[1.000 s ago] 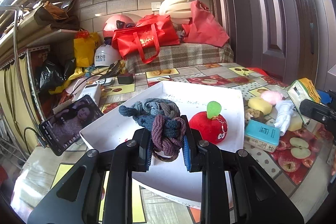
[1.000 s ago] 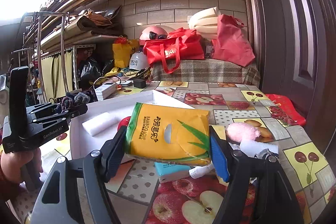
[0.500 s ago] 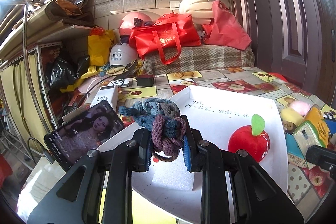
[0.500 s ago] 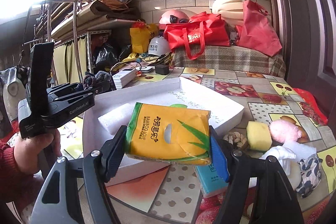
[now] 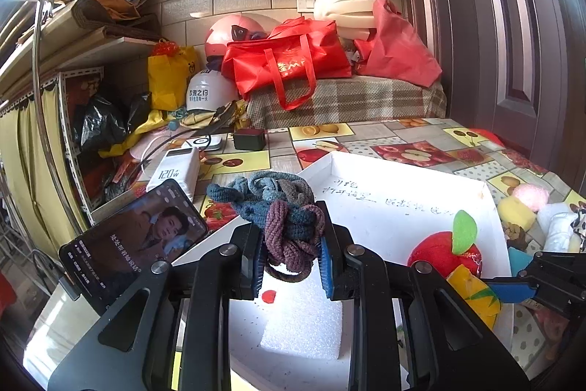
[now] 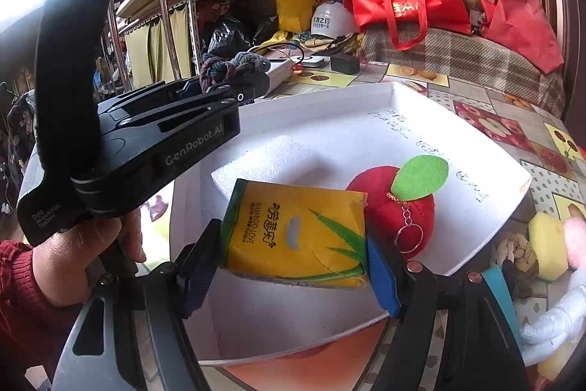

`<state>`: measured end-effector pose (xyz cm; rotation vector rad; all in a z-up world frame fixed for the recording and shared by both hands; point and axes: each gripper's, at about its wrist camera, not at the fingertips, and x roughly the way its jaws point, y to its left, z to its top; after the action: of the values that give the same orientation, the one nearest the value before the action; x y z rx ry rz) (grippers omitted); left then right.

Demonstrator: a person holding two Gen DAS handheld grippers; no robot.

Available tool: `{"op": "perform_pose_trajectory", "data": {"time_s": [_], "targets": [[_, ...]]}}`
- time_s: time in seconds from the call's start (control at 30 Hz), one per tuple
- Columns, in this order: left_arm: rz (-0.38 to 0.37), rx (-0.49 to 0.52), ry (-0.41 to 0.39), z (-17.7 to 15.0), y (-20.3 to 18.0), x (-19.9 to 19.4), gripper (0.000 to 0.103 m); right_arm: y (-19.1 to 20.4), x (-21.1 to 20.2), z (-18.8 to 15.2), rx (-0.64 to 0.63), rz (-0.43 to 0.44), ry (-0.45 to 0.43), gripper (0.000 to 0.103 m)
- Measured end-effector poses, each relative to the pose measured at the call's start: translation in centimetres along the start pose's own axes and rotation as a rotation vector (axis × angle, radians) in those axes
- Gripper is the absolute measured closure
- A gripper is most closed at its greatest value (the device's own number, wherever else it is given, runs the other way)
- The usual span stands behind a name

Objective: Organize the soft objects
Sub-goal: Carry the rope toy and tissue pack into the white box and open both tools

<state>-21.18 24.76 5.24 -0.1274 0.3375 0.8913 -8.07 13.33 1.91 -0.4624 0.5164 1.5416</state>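
White tray (image 6: 457, 131) handwriting too small to read. Tissue pack (image 6: 296, 233) hides part of plush apple (image 6: 410, 207). White glove (image 6: 549, 321) cut off at frame edge. Phone (image 5: 135, 240) text illegible.

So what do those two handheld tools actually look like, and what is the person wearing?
Both are black plastic tools with two long fingers, silver screws and blue ribbed pads. The left tool carries white lettering, "GenRobot.AI" on its side and small print near the handle. The hand gripping it emerges from a red knitted sleeve.
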Motion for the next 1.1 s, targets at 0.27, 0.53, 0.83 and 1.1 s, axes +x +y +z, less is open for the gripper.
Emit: {"op": "perform_pose_trajectory", "data": {"time_s": [0.27, 0.53, 0.83, 1.1], "targets": [[-0.004, 0.0, 0.002, 0.1, -0.2, 0.2, 0.08, -4.2, 0.3, 1.5, 0.164, -0.234, -0.071, 0.031], [-0.006, -0.009, 0.02, 0.6, -0.5, 2.1, 0.08, -4.6, -0.2, 2.2, 0.196, -0.251, -0.15, 0.031], [-0.013, 0.031, 0.029, 0.8, -1.2, 2.6, 0.07, -4.8, 0.3, 2.5, 0.195, -0.266, -0.137, 0.029], [0.052, -0.024, -0.002, 0.7, -0.1, 1.9, 0.0, -4.0, 0.0, 2.4, 0.17, -0.306, -0.157, 0.018]]}}
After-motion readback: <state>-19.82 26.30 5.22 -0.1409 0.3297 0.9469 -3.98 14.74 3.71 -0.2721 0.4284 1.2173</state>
